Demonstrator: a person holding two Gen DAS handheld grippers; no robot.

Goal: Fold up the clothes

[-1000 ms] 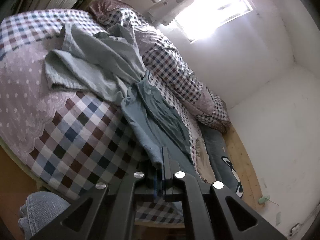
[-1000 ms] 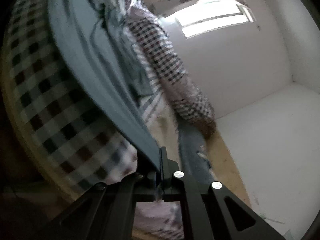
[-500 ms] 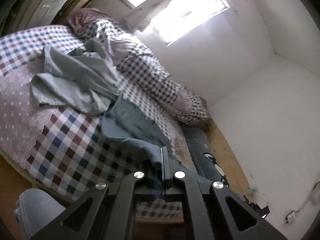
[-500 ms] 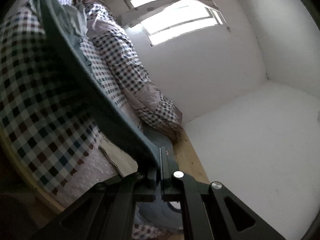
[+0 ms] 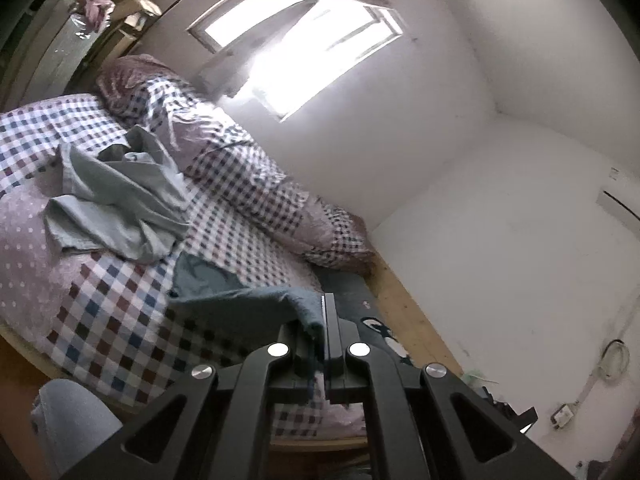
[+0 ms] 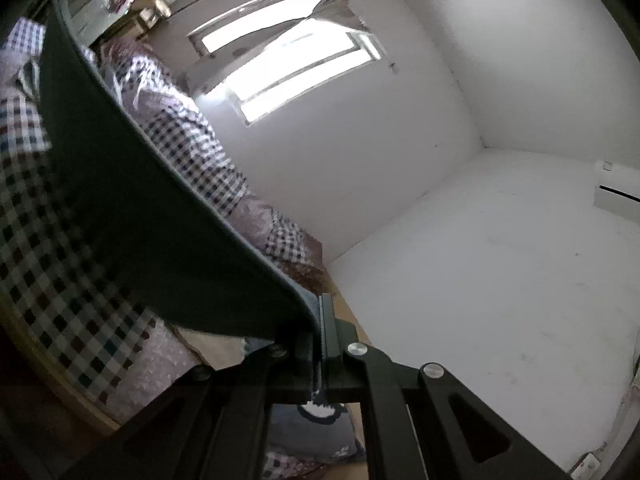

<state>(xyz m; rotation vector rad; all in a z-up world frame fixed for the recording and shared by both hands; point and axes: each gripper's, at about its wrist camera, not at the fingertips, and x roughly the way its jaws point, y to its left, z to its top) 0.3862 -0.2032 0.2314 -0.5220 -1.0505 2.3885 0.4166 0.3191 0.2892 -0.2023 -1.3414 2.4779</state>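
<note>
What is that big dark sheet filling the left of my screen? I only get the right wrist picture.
Observer: A dark teal garment. The left wrist view shows the left gripper shut on another edge of it, so both grippers hold it.
Operator: Is it clear of the bed?
Observer: Not fully. In the left view its far part rests on the checked bedspread.
Operator: Any other clothes waiting?
Observer: Yes, a crumpled pale blue garment lies further up the bed, apart from the teal one.
Operator: Can you see whoever holds these?
Observer: Only a knee in light blue fabric, bottom left of the left view.
</note>
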